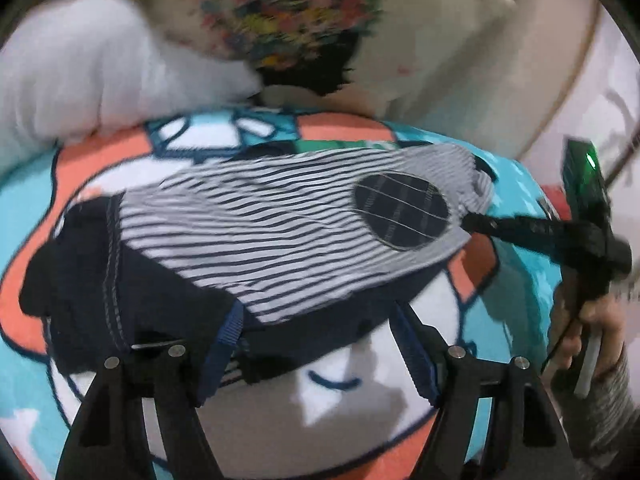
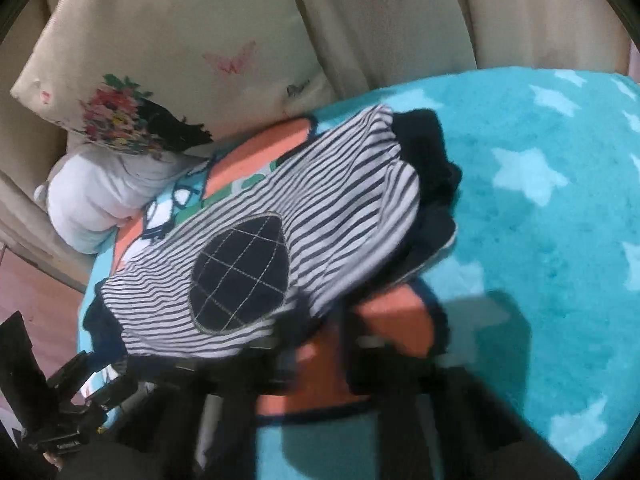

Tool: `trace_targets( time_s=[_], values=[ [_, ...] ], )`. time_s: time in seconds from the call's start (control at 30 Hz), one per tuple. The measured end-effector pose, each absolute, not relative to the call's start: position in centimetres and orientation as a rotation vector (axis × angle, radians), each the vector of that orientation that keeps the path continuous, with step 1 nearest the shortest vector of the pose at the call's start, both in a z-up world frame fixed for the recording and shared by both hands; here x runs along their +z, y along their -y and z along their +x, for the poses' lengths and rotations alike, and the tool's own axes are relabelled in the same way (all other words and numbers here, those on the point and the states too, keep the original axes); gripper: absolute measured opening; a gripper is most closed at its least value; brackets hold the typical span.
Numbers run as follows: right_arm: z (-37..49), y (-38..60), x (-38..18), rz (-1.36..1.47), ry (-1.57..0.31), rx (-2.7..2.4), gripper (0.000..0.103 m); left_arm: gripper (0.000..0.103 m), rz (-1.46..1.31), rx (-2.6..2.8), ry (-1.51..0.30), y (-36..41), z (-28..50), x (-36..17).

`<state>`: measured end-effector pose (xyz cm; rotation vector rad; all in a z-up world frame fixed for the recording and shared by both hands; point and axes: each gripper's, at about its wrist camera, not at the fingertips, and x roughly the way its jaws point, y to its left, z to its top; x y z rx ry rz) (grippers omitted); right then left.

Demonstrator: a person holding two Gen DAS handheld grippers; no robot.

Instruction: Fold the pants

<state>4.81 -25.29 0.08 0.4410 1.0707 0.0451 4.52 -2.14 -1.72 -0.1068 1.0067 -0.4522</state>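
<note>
Pants (image 1: 280, 236) could unfold: right gripper (image 1: 476, 220) pinches only the cuff, while left gripper (image 1: 312, 356) hangs released over the blanket (image 2: 540, 220).

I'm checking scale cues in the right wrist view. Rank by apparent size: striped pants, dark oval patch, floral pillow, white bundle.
1. Floral pillow and striped pants: look alike, so I won't rank them.
2. White bundle.
3. Dark oval patch, though it sits nearest the camera.
</note>
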Motion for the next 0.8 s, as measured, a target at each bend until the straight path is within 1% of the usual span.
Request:
trace_targets(
  time_s=[0.17, 0.3, 0.47, 0.63, 0.73, 0.8],
  values=[
    [4.3, 25.3, 2.0, 0.441, -0.995, 0.057, 0.003, 0.079, -0.331, -0.473, -1.022, -0.3, 6.0, -1.9],
    [4.3, 24.8, 4.2, 0.418, -0.946, 0.076, 0.003, 0.082, -0.426, -0.49, -1.043, -1.1, 6.9, -2.5],
    [4.7, 24.2, 6.2, 0.377, -0.91, 0.085, 0.003, 0.084, -0.469, -0.508, -1.069, -1.4, 6.6, -2.4],
    [5.2, 23.5, 7.7, 0.326, -0.883, 0.095, 0.003, 0.084, -0.523, -0.572, -1.011, -1.5, 3.7, -0.2],
    [5.4, 23.3, 8.4, 0.316, -0.871, 0.1, 0.003, 0.084, -0.52, -0.63, -1.039, -0.1, 3.4, -1.0],
    [5.4, 23.3, 8.7, 0.31, -0.865, 0.102, 0.003, 0.084, -0.566, -0.662, -1.097, 0.8, 4.0, -2.5]
  ],
)
